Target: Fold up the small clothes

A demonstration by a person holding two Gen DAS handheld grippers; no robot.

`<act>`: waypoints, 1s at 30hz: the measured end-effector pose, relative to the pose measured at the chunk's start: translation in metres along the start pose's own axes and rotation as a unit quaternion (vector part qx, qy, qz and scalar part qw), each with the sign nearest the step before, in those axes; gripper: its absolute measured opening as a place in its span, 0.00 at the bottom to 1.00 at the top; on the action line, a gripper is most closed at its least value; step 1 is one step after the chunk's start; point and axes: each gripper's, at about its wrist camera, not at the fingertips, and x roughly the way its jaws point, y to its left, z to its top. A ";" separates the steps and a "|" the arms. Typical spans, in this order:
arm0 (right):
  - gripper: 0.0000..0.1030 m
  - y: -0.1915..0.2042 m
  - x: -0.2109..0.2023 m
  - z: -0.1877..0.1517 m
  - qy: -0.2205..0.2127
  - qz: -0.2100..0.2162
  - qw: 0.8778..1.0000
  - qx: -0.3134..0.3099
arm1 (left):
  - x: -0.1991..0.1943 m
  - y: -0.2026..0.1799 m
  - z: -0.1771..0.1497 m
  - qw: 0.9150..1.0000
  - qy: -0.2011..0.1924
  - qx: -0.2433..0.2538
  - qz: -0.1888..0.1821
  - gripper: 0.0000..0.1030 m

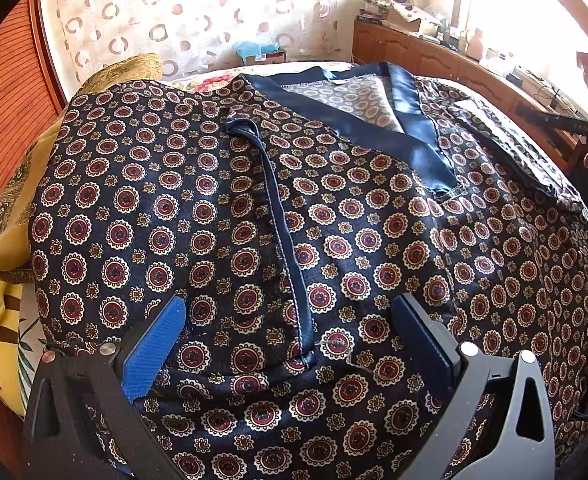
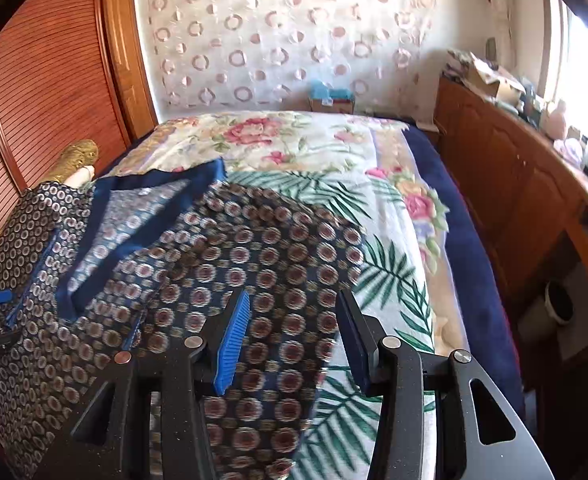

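The shirt (image 1: pixel 334 208) lies spread across the bed (image 2: pixel 390 184), its collar toward the curtain. At the shirt's left side the left tongs (image 1: pixel 289 344) stand apart over a folded-in sleeve, gripping nothing, probably ready to pin or pick that fold. At the shirt's right edge the right tongs (image 2: pixel 294 332) are apart too, cloth below them unpinched. The shirt is glossy navy, covered in red-and-cream medallions, with plain blue trim.
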 end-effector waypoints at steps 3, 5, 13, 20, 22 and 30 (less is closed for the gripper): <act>0.45 -0.004 0.016 -0.004 0.018 -0.015 1.000 -0.004 | -0.002 0.002 0.001 1.000 -0.003 0.003 0.000 1.00; 0.45 -0.002 0.031 0.002 0.033 -0.021 0.999 -0.012 | -0.010 0.005 0.002 1.000 -0.020 0.002 -0.006 1.00; 0.45 0.000 0.055 0.009 0.032 -0.016 0.999 -0.020 | -0.055 0.044 0.027 0.995 -0.096 -0.020 0.029 1.00; 0.45 0.000 0.056 0.005 0.026 -0.014 0.999 -0.021 | -0.058 0.093 0.060 0.991 -0.109 -0.046 0.060 1.00; 0.45 0.001 0.053 0.003 0.025 -0.018 0.999 -0.025 | -0.055 0.106 0.067 0.991 -0.106 -0.059 0.060 1.00; 0.45 0.004 0.049 0.002 0.023 -0.025 0.999 -0.031 | -0.041 0.138 0.095 0.991 -0.098 -0.077 0.040 0.64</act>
